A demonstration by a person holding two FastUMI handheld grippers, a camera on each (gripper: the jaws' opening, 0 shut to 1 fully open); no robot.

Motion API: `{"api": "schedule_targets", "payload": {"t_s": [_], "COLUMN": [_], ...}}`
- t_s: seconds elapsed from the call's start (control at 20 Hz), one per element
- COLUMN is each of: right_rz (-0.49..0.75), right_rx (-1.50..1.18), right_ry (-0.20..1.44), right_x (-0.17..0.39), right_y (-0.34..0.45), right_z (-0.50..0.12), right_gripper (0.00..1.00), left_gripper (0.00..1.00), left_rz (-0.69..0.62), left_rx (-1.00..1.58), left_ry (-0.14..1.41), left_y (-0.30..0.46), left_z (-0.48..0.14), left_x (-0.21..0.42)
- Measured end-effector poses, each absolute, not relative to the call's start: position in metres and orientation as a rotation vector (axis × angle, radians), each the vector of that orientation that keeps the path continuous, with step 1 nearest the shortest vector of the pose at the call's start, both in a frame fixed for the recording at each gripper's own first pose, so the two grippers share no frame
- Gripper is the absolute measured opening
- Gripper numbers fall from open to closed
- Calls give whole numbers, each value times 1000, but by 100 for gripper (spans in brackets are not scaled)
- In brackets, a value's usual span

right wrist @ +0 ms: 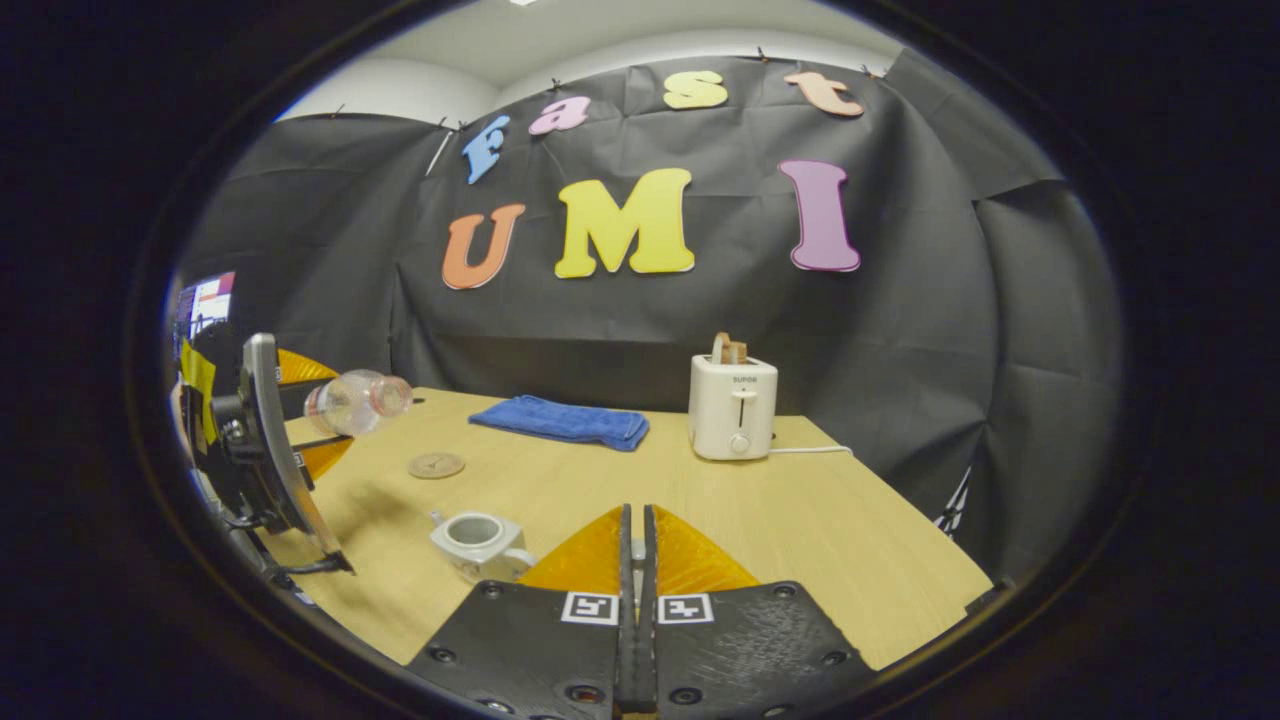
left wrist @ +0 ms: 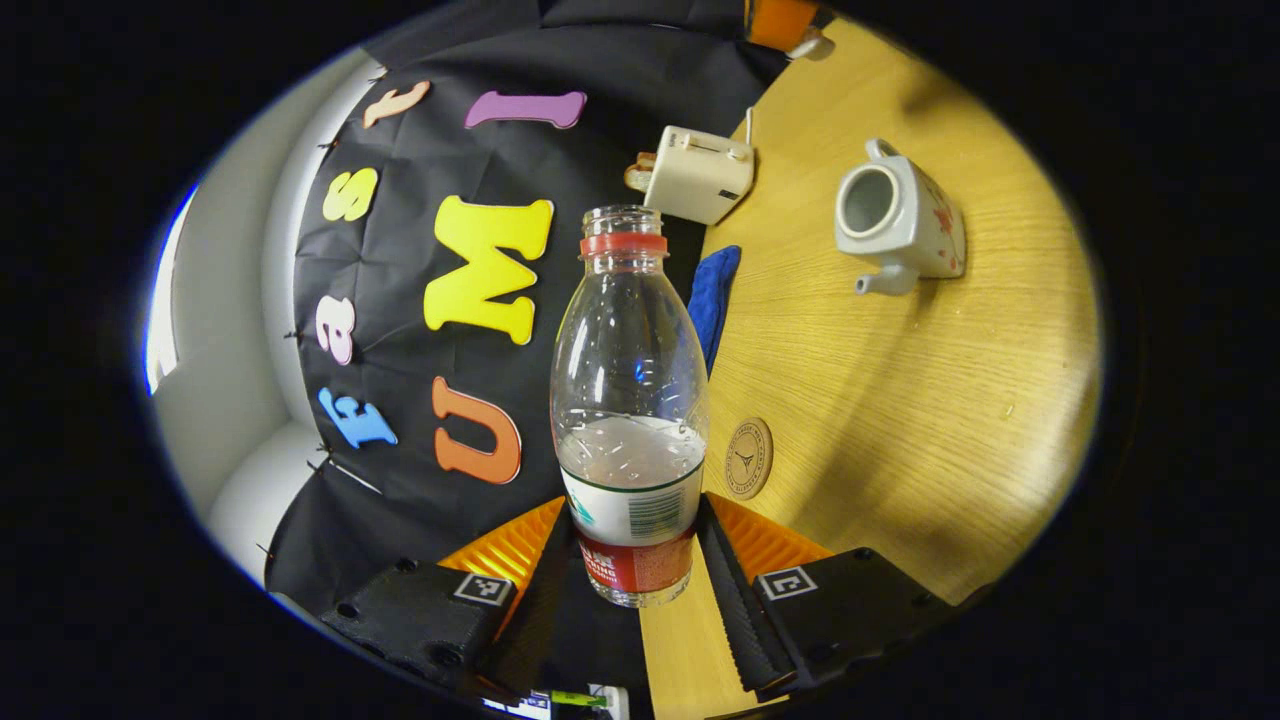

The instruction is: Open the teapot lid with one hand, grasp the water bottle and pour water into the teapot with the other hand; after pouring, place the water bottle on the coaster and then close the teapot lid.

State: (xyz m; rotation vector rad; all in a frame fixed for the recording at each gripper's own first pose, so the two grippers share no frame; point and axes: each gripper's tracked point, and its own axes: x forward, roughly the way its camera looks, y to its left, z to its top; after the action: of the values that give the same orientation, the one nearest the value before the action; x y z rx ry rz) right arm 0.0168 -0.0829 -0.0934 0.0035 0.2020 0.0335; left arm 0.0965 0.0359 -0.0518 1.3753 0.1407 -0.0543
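My left gripper (left wrist: 635,510) is shut on the lower part of a clear water bottle (left wrist: 630,400) with a red neck ring and no cap, partly filled. In the right gripper view the bottle (right wrist: 355,400) lies tilted, mouth to the right, above the table's left side, held by the left gripper (right wrist: 330,410). The white teapot (left wrist: 900,225) stands lidless on the table, spout toward the round coaster (left wrist: 748,458). My right gripper (right wrist: 632,520) is shut just above and to the right of the teapot (right wrist: 480,540), with a small pale bit of the lid in the slit between its fingers.
A white toaster (right wrist: 733,405) with its cord stands at the back of the wooden table (right wrist: 800,520). A folded blue cloth (right wrist: 562,420) lies left of it, and the coaster (right wrist: 436,465) lies in front of the cloth. A hand holds the left gripper.
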Motion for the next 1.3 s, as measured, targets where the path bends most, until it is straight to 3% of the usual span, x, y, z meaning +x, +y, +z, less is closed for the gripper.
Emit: {"api": "schedule_targets", "payload": {"t_s": [0.55,1.3], "right_rz": [25,14], "right_rx": [24,32], "right_ry": [208,215], "right_x": [8,2], "right_y": [-98,-107], "right_z": [-102,-108], "right_gripper": [0,0], "left_gripper": [74,74], "left_rz": [-119,-116], "left_rx": [1673,1849], "left_ry": [126,63], "left_y": [13,-8], "left_z": [-56,-47], "left_x": [101,109]}}
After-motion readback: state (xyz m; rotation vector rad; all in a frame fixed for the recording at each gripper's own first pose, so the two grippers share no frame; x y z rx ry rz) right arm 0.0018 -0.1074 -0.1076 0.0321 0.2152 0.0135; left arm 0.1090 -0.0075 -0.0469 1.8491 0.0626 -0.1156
